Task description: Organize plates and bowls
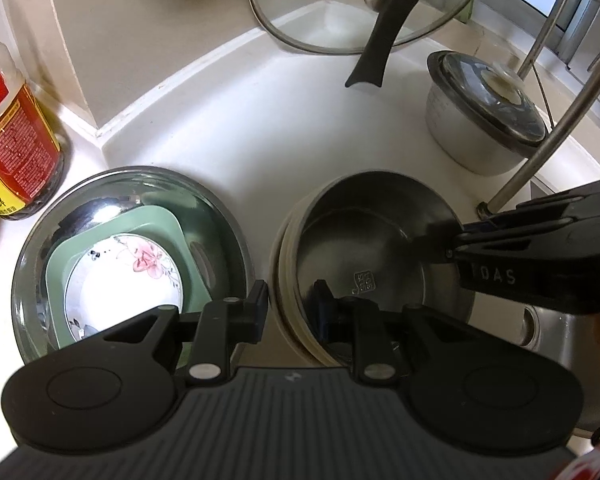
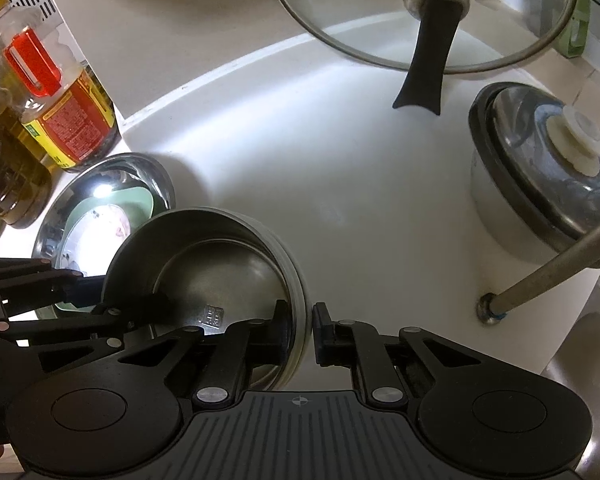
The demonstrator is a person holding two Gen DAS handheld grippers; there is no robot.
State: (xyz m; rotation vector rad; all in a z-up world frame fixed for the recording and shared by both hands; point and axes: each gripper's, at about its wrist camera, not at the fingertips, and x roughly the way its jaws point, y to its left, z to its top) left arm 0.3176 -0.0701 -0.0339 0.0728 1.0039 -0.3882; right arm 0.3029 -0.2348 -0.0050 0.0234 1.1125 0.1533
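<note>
Steel dominates the white counter. At the left wrist view's 5 o'clock sits a round, straight-walled steel bowl with a brushed inside and a stamped mark on its floor; it is nested in a stack of cream-rimmed bowls whose edges show as pale rings.

Left gripper straddles that stack's near-left rim, one finger outside and one inside the steel bowl; its jaws are moderately apart, and whether the pads press the wall I cannot tell. Right gripper straddles the opposite rim likewise, one finger inside, one outside, jaws narrowly apart with the rim between them; actual contact is unclear.

At 8 o'clock in the left view, just beside the stack, a wide, mirror-bright steel basin holds a matte green squarish dish, and in that lies a glossy white plate painted with a pink flower.

Toward 12 o'clock a domed glass lid with a metal knob and a black handle leans on the wall. At 2 o'clock stands a dull metal pot under a glass lid. A plastic oil bottle with a red-and-yellow label stands at 9 o'clock.
</note>
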